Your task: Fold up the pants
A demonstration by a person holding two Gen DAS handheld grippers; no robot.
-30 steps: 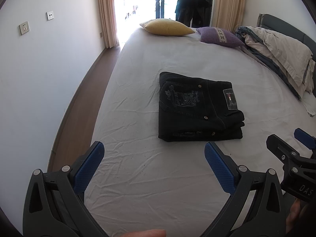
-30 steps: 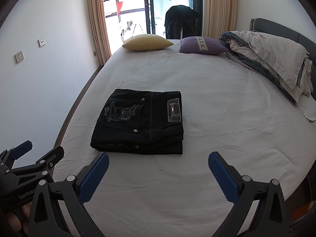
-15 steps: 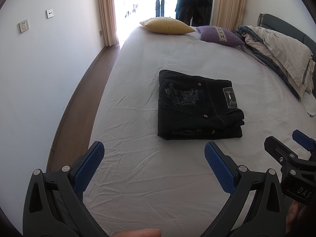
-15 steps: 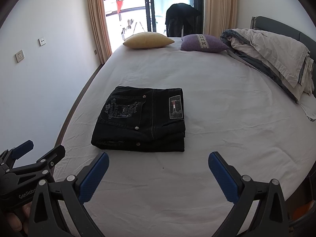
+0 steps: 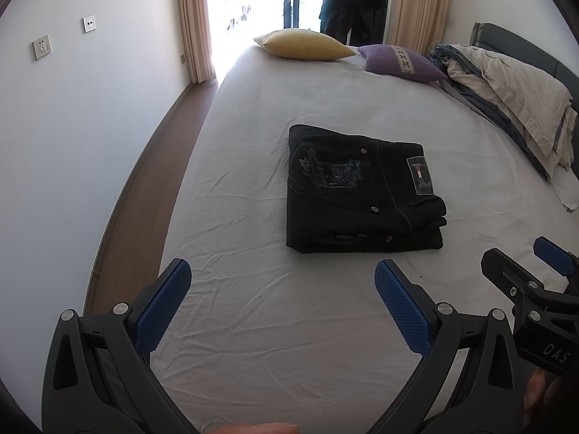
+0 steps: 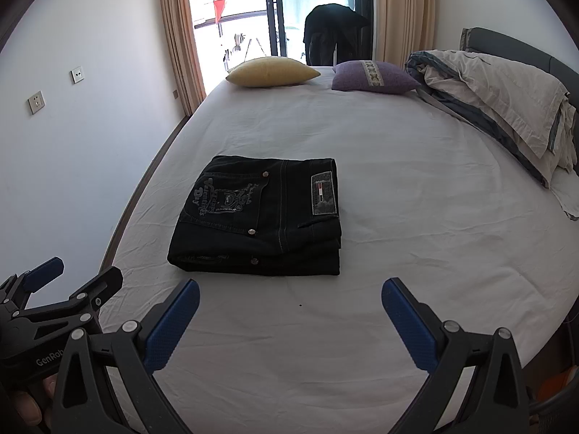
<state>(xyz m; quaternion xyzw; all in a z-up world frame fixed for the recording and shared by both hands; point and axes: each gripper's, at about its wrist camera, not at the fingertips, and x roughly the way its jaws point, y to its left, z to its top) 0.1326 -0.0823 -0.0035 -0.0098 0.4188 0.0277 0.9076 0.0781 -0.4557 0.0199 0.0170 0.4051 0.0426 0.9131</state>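
One pair of black pants (image 6: pixel 258 217) folded mid-bed (image 6: pixel 398 188), my left claw (image 5: pixel 282 300) and right claw (image 6: pixel 289 316) both spread apart, empty, short of it, two cushions (image 6: pixel 273 71) far side.

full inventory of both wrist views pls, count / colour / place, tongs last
pants: 1, black, folded into a stack mid-bed, pocket print and waist patch up
bed: 1, white sheet, fills most of both views
yellow pillow: 1, far end of bed, left
purple pillow: 1, far end, right of the yellow one
bedding pile: 1, beige and grey-blue, right edge against dark headboard
curtains: 2, tan, flanking balcony door
dark garment: 1, black, hanging by the door
wall plates: 2, white, left wall
floor: brown strip, left of bed
left tongs: blue pads, open, empty, short of the pants
right tongs: blue pads, open, empty, short of the pants
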